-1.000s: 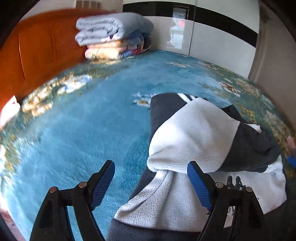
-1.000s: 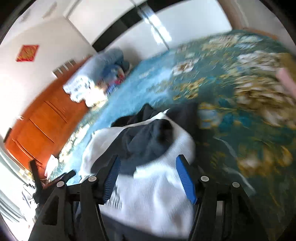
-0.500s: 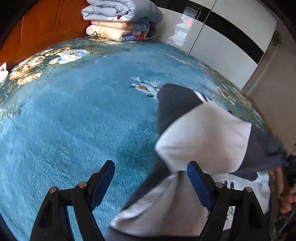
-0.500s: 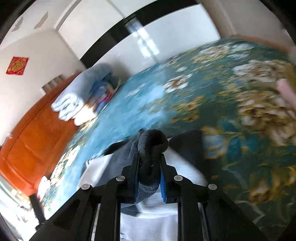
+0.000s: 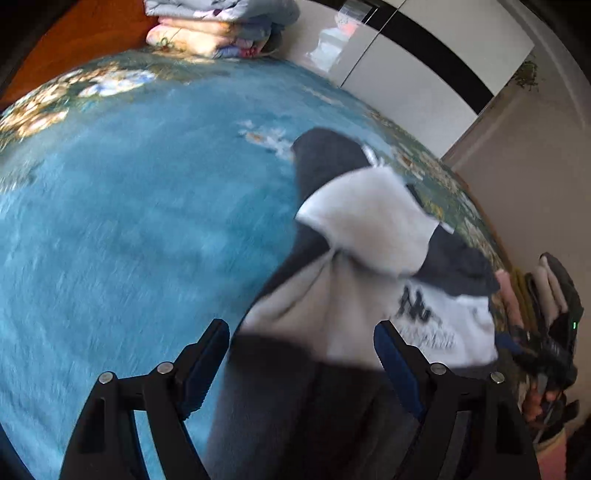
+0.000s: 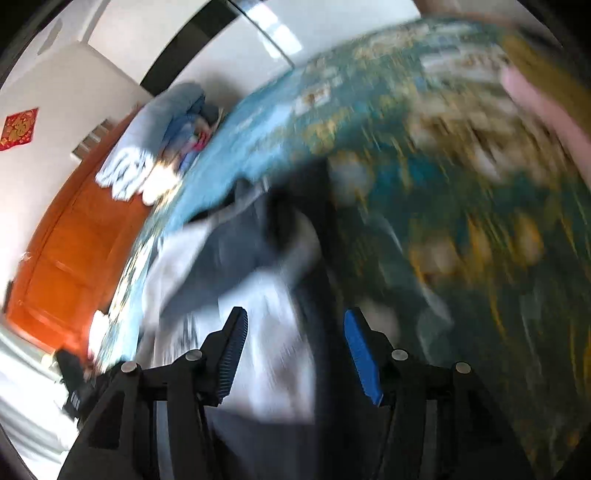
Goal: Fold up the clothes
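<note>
Bed (image 5: 110, 229), blue floral cover; folded quilts (image 5: 218, 22) at far end.
Grey-white hoodie (image 5: 365, 236) lies near right. Left hand-held gripper (image 5: 303, 354) and right hand-held gripper (image 6: 295, 347) both open, above hoodie, holding nothing.

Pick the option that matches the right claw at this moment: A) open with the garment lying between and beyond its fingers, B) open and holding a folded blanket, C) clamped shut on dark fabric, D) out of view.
A: in the right wrist view the right claw has its blue pads spread wide apart, with the white and dark sweatshirt lying on the blue bedspread ahead of them, not pinched.
</note>
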`<state>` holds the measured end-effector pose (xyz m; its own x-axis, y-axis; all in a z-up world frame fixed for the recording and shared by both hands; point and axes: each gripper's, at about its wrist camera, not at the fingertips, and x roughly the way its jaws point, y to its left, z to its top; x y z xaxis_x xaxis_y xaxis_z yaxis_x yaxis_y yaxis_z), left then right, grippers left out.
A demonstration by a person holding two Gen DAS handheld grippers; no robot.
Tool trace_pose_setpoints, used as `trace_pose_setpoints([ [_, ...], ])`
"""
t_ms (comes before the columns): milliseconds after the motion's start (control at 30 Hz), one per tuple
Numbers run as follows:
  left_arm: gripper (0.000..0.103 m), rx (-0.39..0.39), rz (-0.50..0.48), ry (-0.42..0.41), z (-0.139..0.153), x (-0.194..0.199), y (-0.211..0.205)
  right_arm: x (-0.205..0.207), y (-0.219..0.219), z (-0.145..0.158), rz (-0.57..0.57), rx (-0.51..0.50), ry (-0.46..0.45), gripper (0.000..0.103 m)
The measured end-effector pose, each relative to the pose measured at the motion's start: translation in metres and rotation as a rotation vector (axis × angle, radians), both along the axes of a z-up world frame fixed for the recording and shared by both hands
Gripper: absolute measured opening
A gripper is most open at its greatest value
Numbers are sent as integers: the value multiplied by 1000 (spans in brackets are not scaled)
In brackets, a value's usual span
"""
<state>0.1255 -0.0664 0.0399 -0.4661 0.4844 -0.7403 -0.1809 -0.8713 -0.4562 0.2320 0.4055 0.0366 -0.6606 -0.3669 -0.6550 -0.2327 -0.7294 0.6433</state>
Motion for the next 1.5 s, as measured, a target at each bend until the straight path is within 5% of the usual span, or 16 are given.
trace_pose_setpoints([
  [100,83,40,6,-54,-12,16,-9,43,2,-18,48,-77,-33,56],
  [333,85,35,-13,-82,-18,53,-6,98,-18,-35,30,-230,55,56],
  [667,88,68,-51,-56,-18,99,-22,132,-60,-34,109,-160,107,56],
  [800,63,101,-4,-65,-21,106,-33,138,-71,-31,100,-126,131,56],
  [900,57,145,1,-84,-26,113,-43,144,-72,-33,101,-143,124,54],
  [1033,57,167,16,-93,-32,123,-48,158,-56,-47,-18,-159,53,12],
  [1200,58,125,37,-96,-28,125,-41,153,-74,-38,-36,-93,30,15],
  [1267,44,48,39,-86,-25,128,-34,151,-81,-31,-22,-56,19,14],
  [1333,12,19,45,-74,-22,134,-35,153,-77,-31,-45,-74,7,11],
  [1500,8,33,22,-40,-10,150,-45,170,-72,-21,-47,-49,38,10],
])
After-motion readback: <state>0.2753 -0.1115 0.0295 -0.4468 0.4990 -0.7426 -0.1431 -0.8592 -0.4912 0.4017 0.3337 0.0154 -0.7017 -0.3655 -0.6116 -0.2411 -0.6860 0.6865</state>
